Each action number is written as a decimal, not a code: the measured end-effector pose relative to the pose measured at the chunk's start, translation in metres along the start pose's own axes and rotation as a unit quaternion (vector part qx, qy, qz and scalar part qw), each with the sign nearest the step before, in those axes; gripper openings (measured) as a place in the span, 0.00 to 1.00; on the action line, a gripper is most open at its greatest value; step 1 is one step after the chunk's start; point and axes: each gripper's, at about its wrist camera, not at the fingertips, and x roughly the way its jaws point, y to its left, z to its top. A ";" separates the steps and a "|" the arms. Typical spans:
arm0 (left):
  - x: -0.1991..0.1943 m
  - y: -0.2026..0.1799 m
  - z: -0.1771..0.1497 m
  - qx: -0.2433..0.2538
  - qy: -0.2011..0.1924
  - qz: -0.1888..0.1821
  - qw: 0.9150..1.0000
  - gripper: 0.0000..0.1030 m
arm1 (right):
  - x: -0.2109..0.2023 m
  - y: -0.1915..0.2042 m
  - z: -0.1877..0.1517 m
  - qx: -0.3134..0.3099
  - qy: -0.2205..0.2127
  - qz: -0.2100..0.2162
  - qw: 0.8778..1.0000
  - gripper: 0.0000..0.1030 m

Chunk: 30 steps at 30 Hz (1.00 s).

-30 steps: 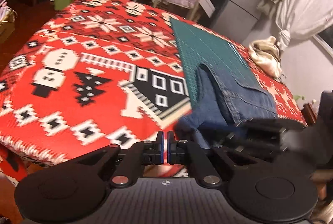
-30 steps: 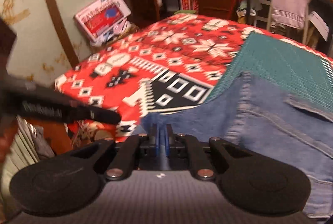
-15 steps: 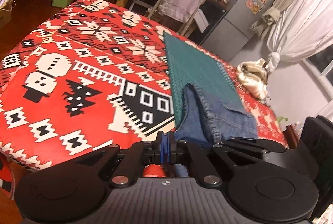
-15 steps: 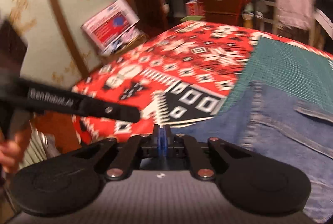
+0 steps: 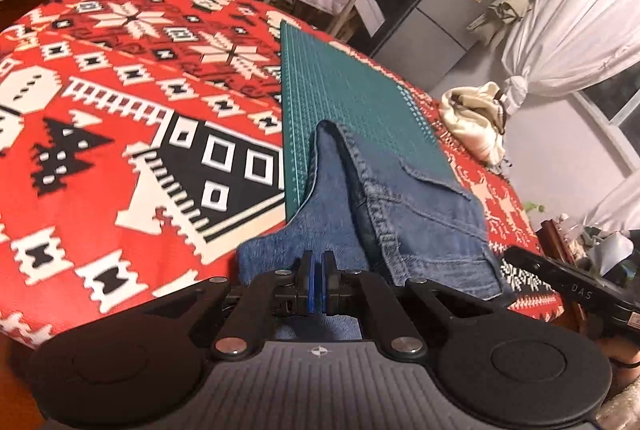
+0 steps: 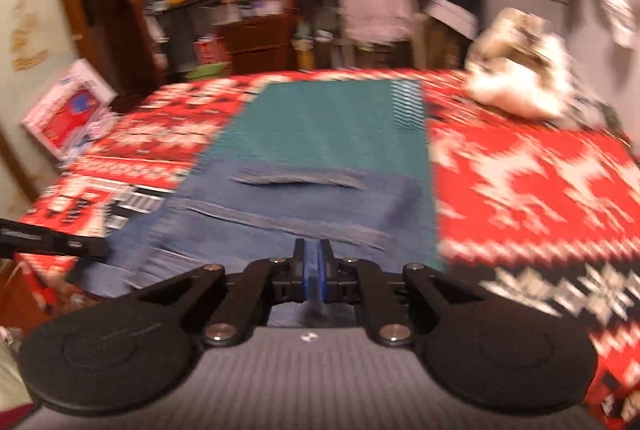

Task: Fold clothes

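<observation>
The jeans [image 5: 384, 198] lie at the near edge of the table, partly on the green cutting mat [image 5: 344, 90] and partly spilling over the red patterned blanket [image 5: 120, 134] and off the near edge. They look folded lengthwise, one half laid over the other with a back pocket facing up; the long fold seems done, while the crosswise folds into a compact stack appear still to come. A cream garment [image 5: 476, 122] sits crumpled near the far right corner of the table, apparently not yet folded.

The left gripper [image 5: 318, 280] has its blue pads drawn together at the near hem of the denim; whether cloth is pinched between them cannot be told. The right gripper [image 6: 313, 272] shows its pads nearly closed with only a thin slit between; that view is blurred, and a grip on fabric cannot be confirmed.

As for writing, the letters "DAS" are legible on the black body of the right gripper as seen from the left wrist view. Fridge stickers and box print are too small to read.
</observation>
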 end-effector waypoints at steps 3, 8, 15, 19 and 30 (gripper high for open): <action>0.000 -0.002 -0.002 0.009 0.000 0.005 1.000 0.03 | 0.005 -0.031 -0.016 0.031 0.018 -0.023 0.999 0.07; 0.000 -0.006 -0.002 0.024 0.002 0.017 1.000 0.03 | 0.002 -0.051 -0.034 0.049 0.010 -0.017 0.999 0.04; -0.007 -0.014 -0.004 0.044 -0.007 0.033 0.998 0.03 | -0.006 -0.053 -0.031 0.055 0.008 -0.032 0.998 0.07; 0.000 -0.031 0.005 0.061 -0.017 0.019 0.998 0.03 | -0.001 -0.044 -0.016 0.036 -0.005 -0.037 0.999 0.07; 0.055 -0.070 0.019 0.081 -0.006 -0.008 0.997 0.02 | 0.045 -0.037 -0.007 0.034 0.009 -0.042 0.999 0.07</action>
